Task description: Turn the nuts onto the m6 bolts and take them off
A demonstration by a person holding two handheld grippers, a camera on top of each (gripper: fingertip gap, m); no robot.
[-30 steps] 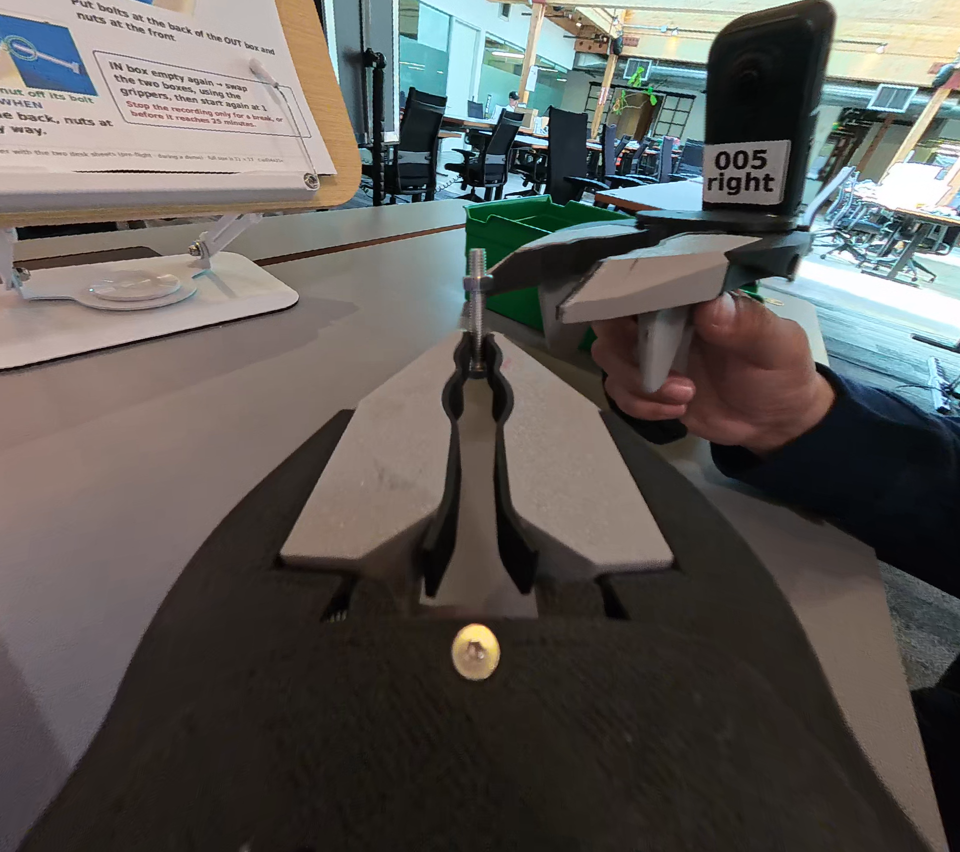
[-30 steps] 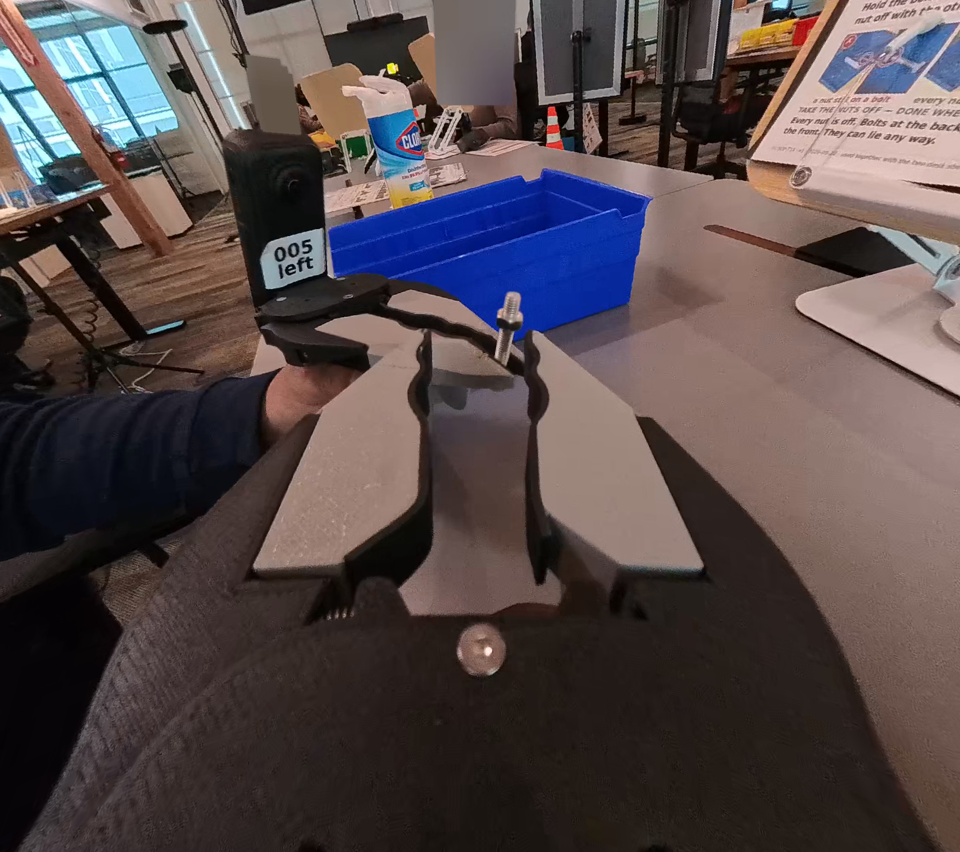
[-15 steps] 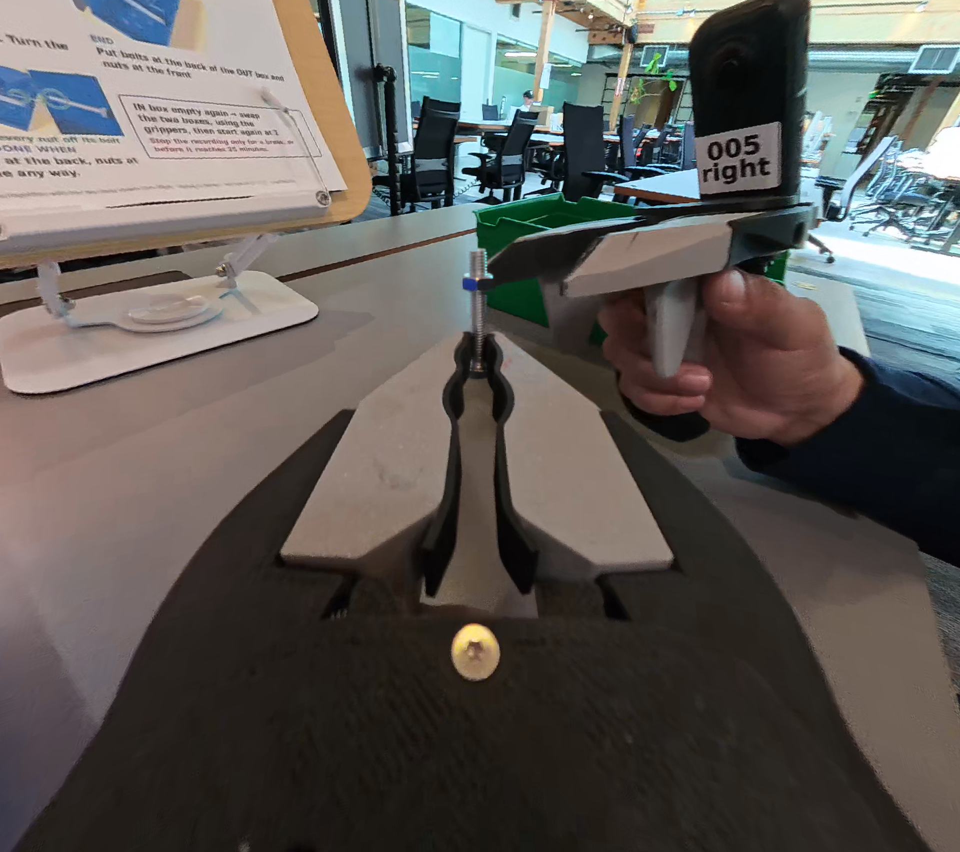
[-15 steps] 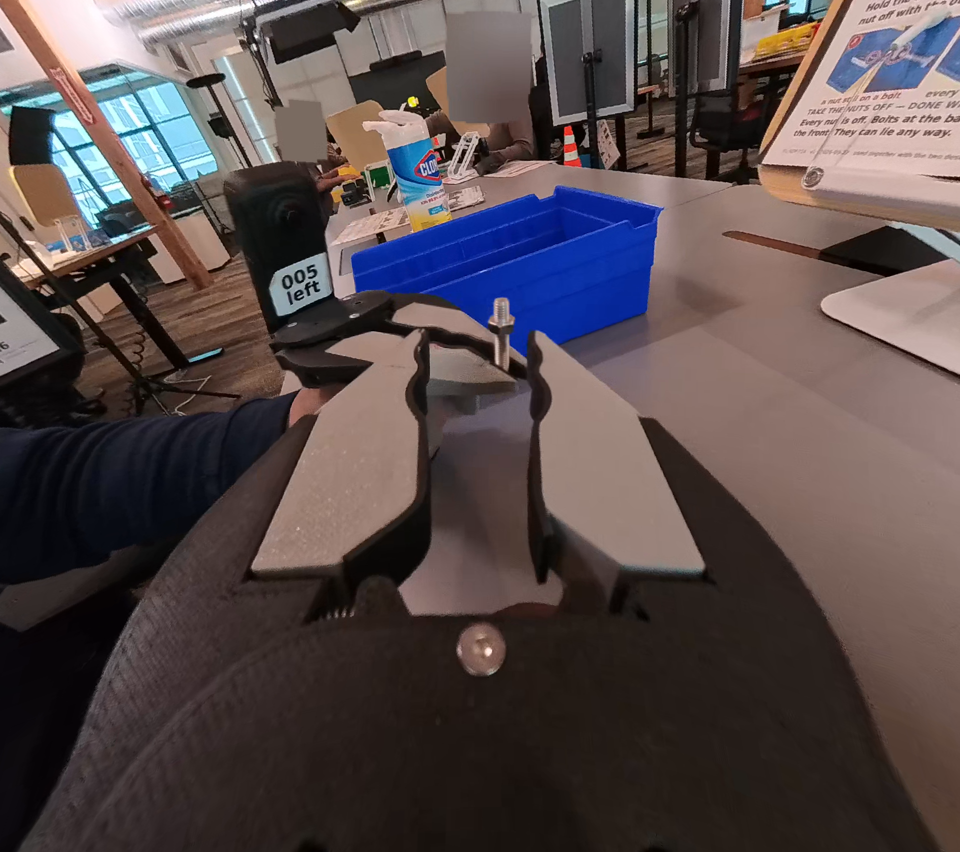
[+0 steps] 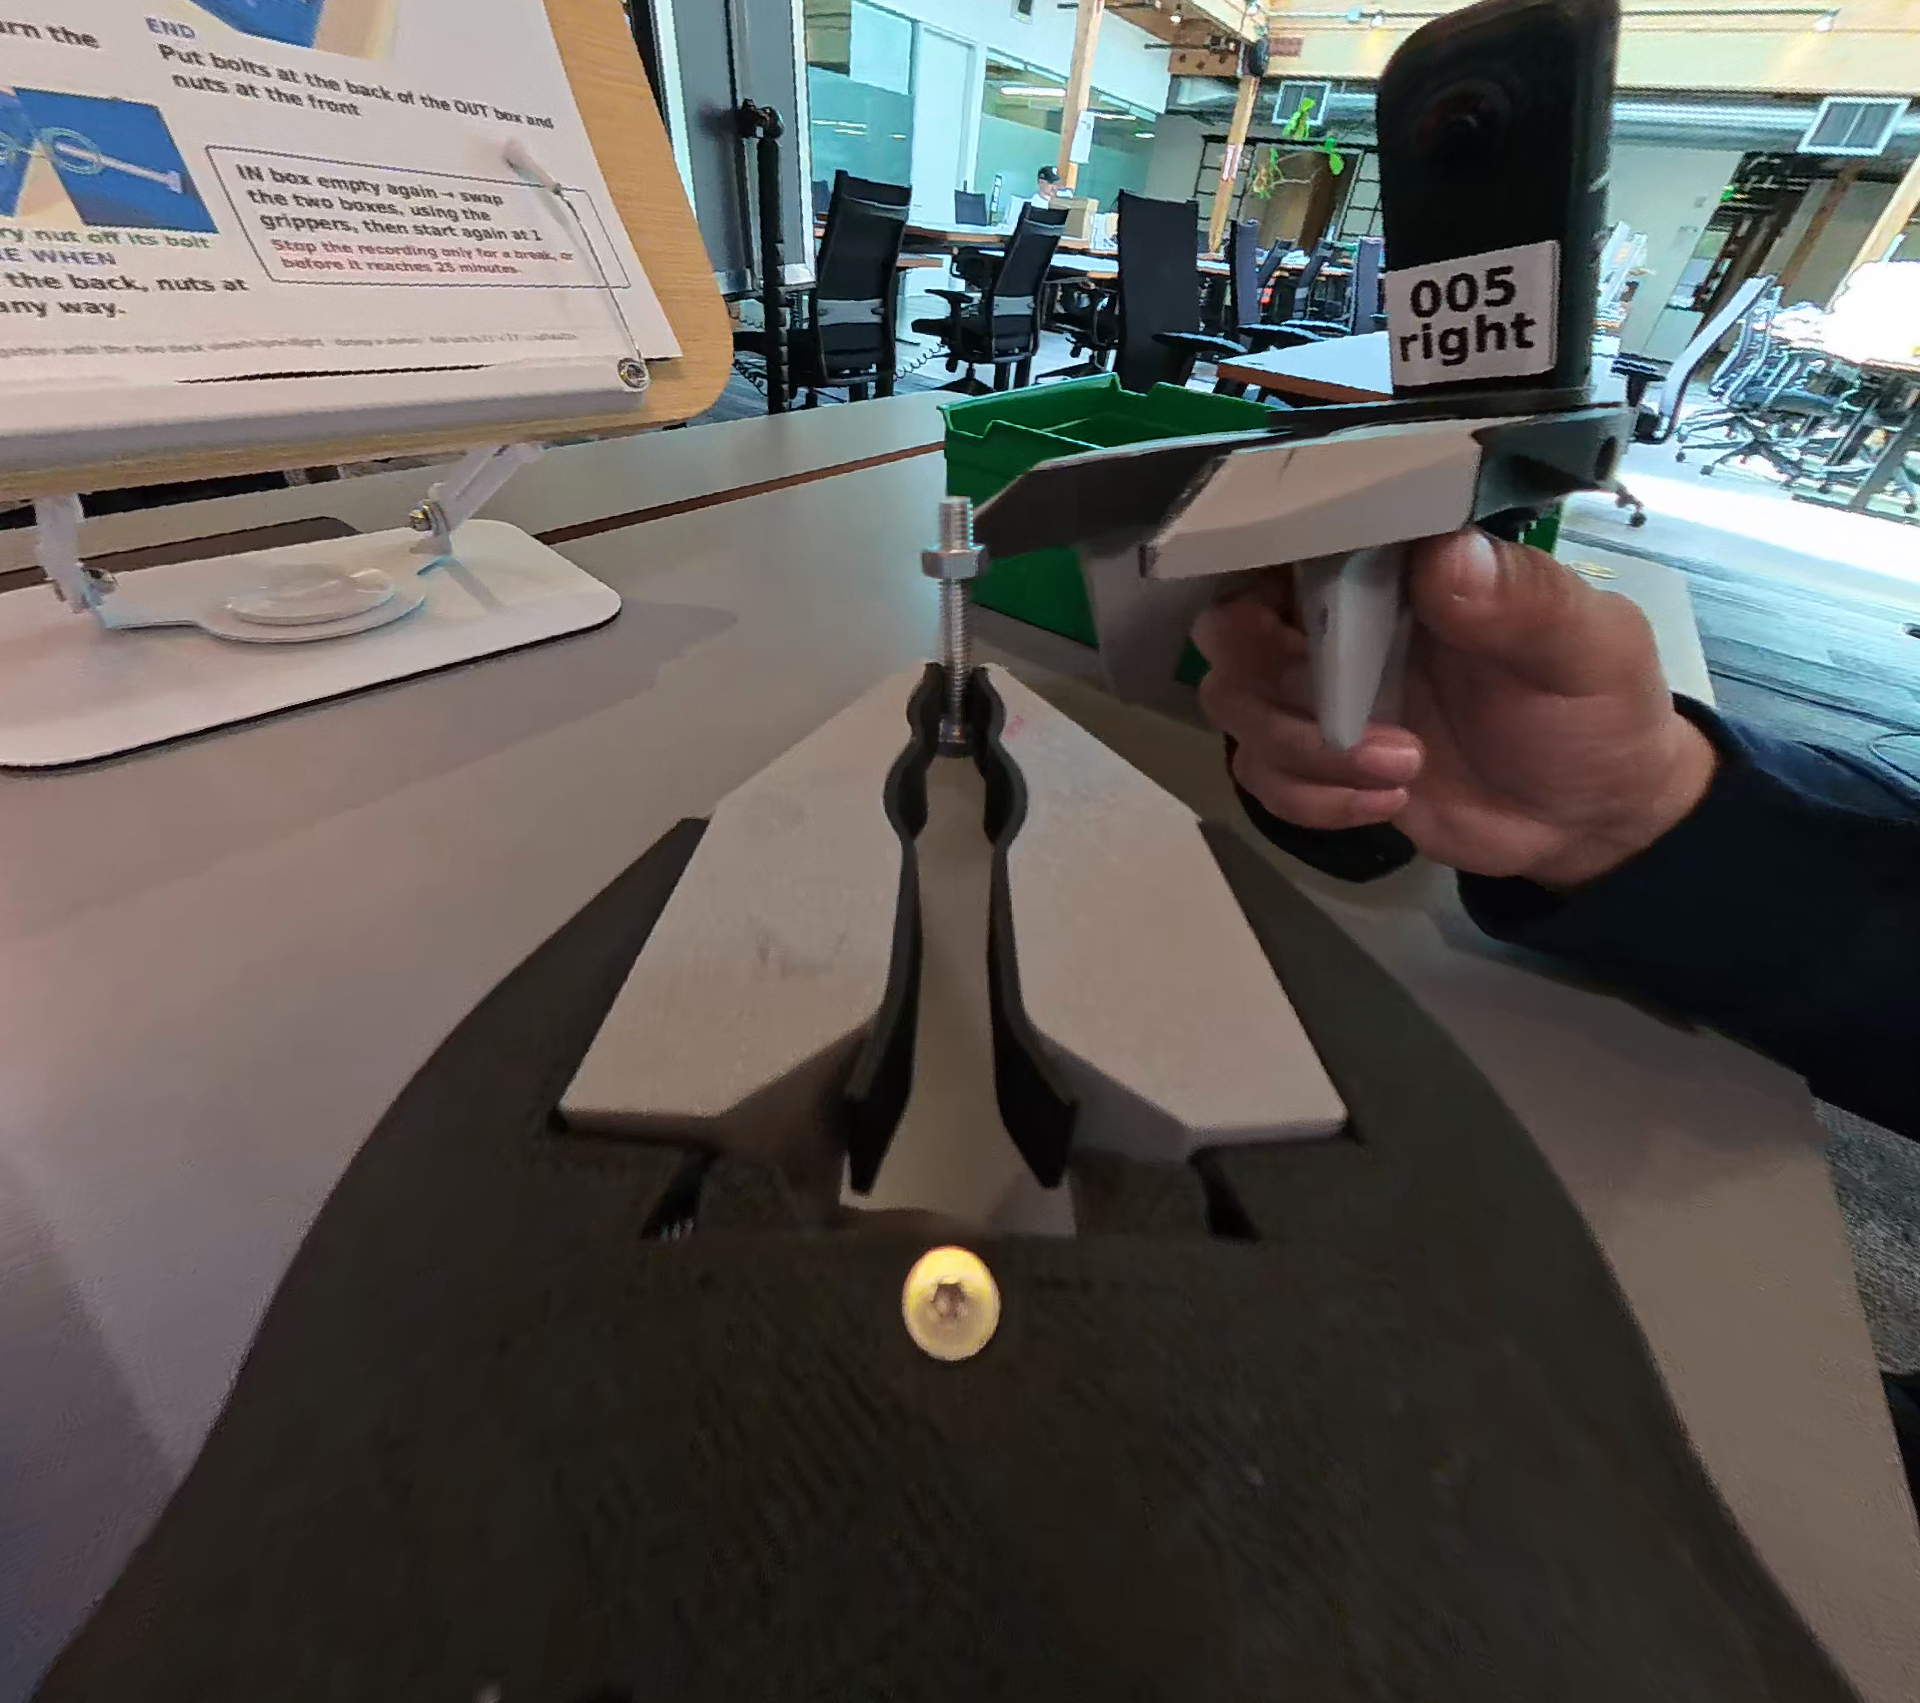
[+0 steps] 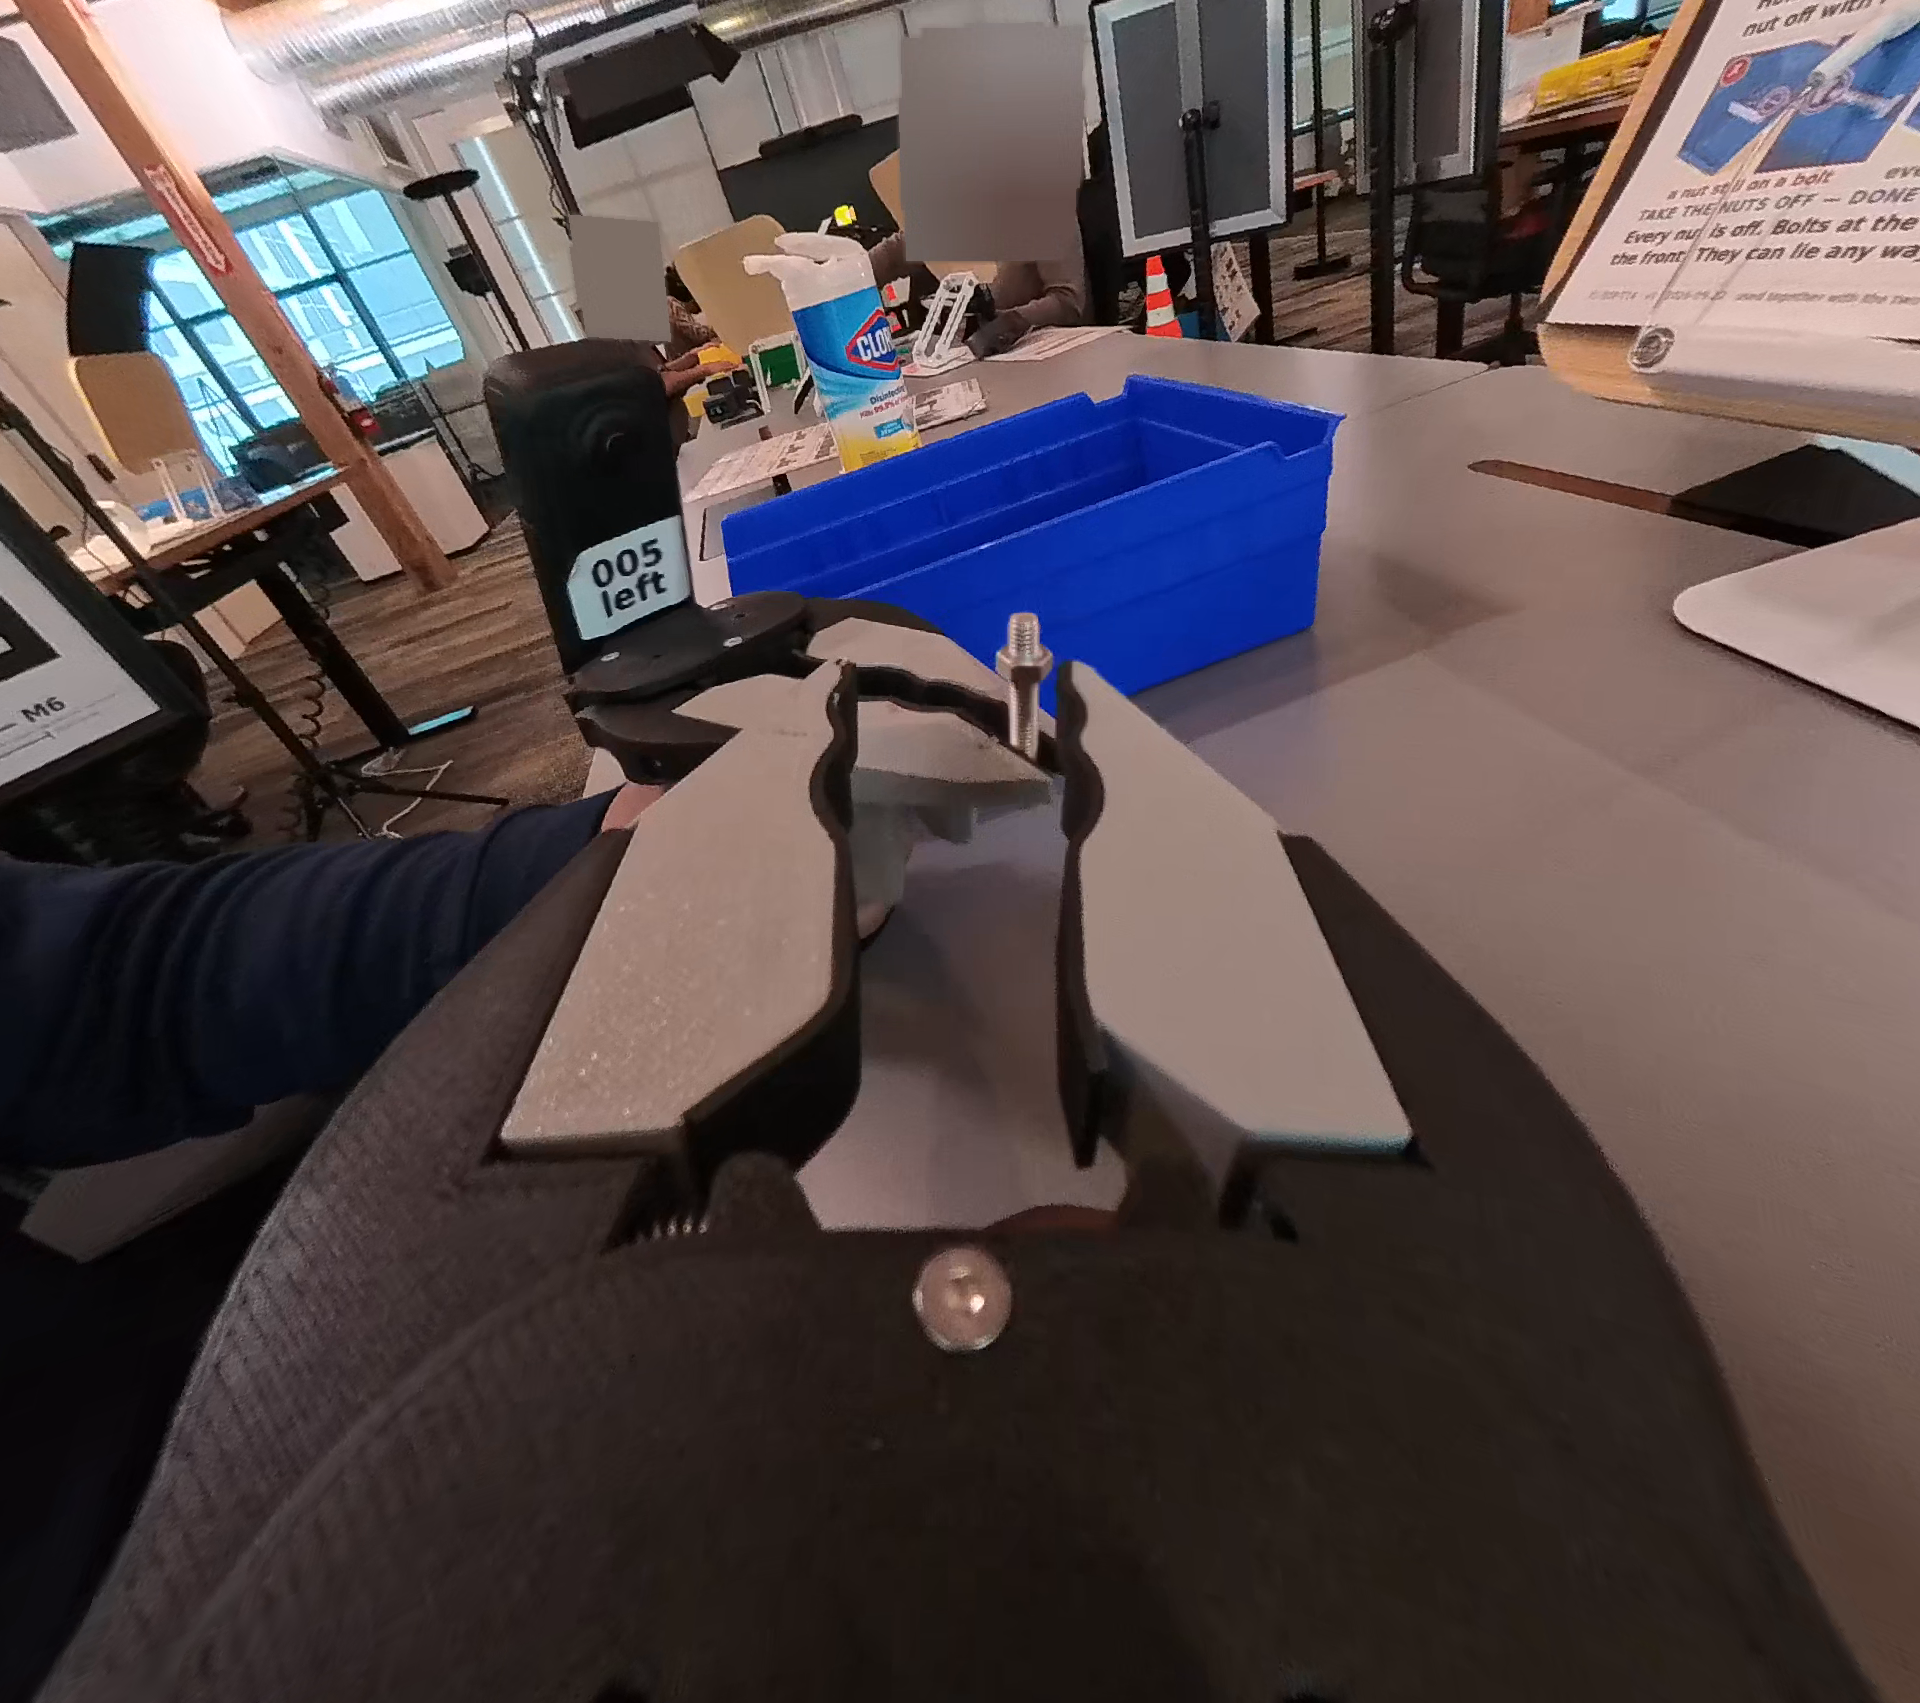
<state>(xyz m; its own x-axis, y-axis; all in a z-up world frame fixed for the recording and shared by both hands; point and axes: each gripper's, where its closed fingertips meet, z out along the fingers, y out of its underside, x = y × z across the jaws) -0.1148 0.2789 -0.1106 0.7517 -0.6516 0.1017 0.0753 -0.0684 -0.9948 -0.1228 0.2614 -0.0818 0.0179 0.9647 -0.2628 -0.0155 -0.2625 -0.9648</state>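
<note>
Bolt (image 5: 954,614): silver, threaded, upright above the grey table (image 5: 312,874).
Nut (image 5: 953,560): hexagonal, near the bolt's top.
Left gripper (image 5: 953,723): clamped on the bolt's lower end.
Right gripper (image 6: 956,718): fingers apart, beside the nut.

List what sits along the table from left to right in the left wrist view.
Document stand → bolt with its nut, held upright in the left gripper → green bin → right gripper reaching in from the right, in the person's hand.
</note>
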